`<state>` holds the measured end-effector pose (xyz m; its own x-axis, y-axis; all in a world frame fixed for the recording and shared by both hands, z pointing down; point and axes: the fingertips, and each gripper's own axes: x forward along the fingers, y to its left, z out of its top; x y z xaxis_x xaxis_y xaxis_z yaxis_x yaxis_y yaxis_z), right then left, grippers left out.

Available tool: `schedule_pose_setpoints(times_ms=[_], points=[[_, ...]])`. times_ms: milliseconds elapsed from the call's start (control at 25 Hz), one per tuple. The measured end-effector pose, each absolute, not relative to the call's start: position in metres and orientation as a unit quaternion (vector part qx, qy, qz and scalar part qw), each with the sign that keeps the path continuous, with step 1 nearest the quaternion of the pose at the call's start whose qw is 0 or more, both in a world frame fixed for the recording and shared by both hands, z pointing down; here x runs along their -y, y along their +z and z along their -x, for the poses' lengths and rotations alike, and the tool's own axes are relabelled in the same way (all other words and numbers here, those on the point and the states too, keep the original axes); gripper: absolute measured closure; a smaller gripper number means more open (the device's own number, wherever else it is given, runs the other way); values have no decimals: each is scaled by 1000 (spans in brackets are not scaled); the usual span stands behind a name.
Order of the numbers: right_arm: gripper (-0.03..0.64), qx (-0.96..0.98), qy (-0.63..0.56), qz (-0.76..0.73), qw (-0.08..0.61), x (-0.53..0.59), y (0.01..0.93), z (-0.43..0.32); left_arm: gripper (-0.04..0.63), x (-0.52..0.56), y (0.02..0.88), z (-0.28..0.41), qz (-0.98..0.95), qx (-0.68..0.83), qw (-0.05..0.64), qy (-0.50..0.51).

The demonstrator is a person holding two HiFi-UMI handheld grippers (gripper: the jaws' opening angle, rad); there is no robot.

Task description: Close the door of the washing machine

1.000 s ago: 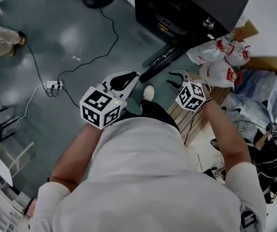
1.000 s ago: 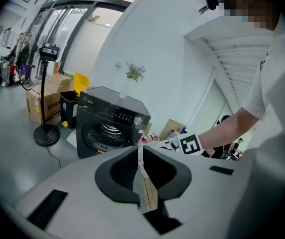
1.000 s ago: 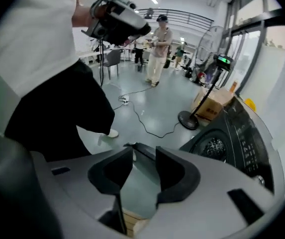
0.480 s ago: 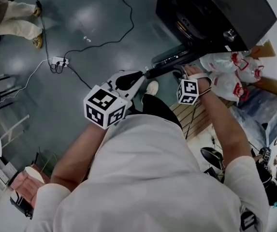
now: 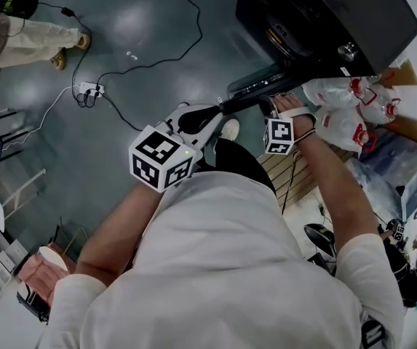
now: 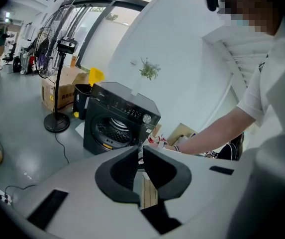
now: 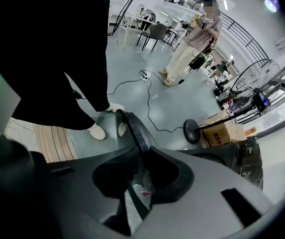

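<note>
Nearest in, the left gripper (image 5: 205, 115) is out of the action. Its jaws are together at the tips with nothing in them, and it hangs just left of the door. I'd park it there so it doesn't end up in the swing path.

The right gripper (image 7: 141, 151) is doing the work. It points steeply down and its jaws are closing on the door (image 5: 253, 93), with the thin rim running right between the pads, which look like they're just biting on it. Worth getting a proper bite before moving, because a rim that thin and curved looks easy to slip off.

The door stands wide open, sticking out from the front of the washing machine (image 5: 328, 20) toward the person. The shoe (image 5: 228, 130) sits right beside the door's outer end, so mind that.

My take: follow the hinge arc round toward the drum opening (image 6: 113, 129) instead of shoving straight in. Let go, or switch to a flat push, before the jaws get trapped between door and front panel. Then press until it latches.

The plastic bags (image 5: 338, 113) to the right of the machine look clear of the door.
</note>
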<state>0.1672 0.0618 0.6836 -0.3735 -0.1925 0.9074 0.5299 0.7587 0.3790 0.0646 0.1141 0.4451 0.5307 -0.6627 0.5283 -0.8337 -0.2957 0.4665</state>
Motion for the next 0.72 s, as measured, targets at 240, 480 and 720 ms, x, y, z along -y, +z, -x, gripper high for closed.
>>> schedule_pose_setpoints(times_ms=[240, 480, 720], points=[[548, 765, -320, 99, 551, -60, 685, -157, 574, -113, 443, -64, -796, 473, 359, 119], [554, 771, -304, 74, 554, -48, 683, -144, 574, -108, 442, -59, -793, 483, 353, 117], [558, 771, -282, 55, 569, -33, 684, -126, 574, -95, 446, -45, -798, 474, 351, 120]])
